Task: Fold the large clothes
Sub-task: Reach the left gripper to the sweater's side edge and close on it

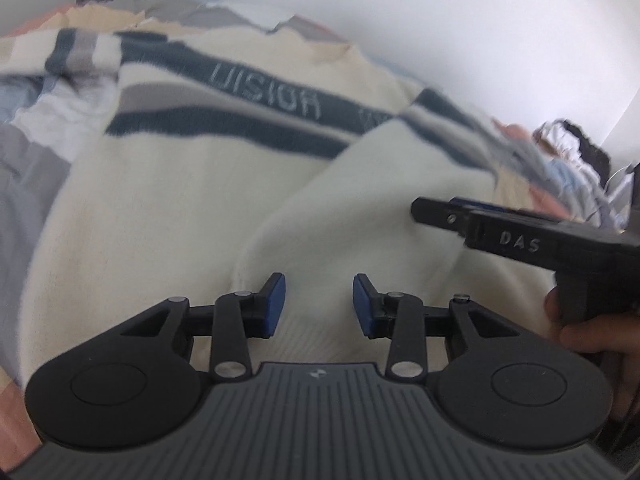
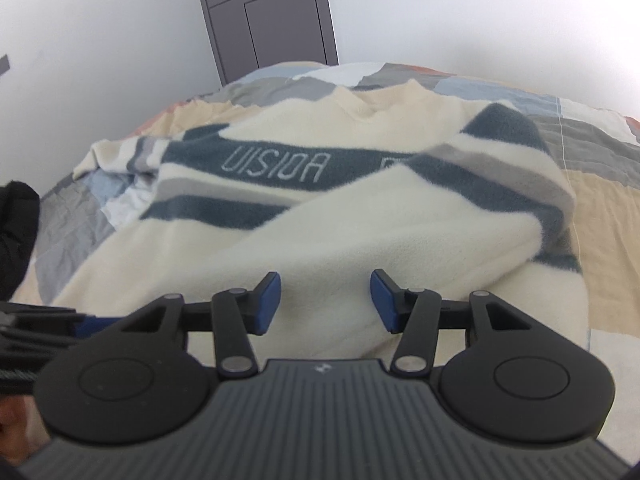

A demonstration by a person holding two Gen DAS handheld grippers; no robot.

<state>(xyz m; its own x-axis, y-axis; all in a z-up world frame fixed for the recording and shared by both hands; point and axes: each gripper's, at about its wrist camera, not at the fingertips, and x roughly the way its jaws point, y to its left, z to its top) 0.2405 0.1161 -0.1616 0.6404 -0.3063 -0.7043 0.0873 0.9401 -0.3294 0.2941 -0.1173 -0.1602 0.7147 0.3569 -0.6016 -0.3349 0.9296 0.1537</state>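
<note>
Left gripper (image 1: 319, 305): your left tool has its 2 blue pads apart, with a gap between them. Only cream knit shows in that gap, and the pads do not press on it, so it is released.
Left pads (image 1: 276, 304): they sit just above the ribbed cuff end of a folded sleeve; if they touch the cloth, I cannot tell.
Right gripper (image 2: 326, 302): your right tool also has its 2 pads apart, a little wider, over the cream sleeve. It grasps nothing.
Right tool from the left view (image 1: 500, 236): it comes in from the right side, black, with the letters DAS on it, and your hand (image 1: 592, 336) holds its handle.
Sweater (image 2: 248, 240): the large cream sweater lies spread on the bed, front up, with dark blue and grey stripes and the word VISION on the widest blue band.
Sleeve (image 2: 400, 224): 1 sleeve is folded across the body of the sweater, from the upper right down toward both tools.
Bedcover (image 2: 600, 216): patchwork in grey, peach, beige and light blue, under the sweater.
Door (image 2: 272, 16): grey, closed, behind the bed in a white wall.
Dark cloth (image 2: 16, 232): a black item at the left edge of the bed.
</note>
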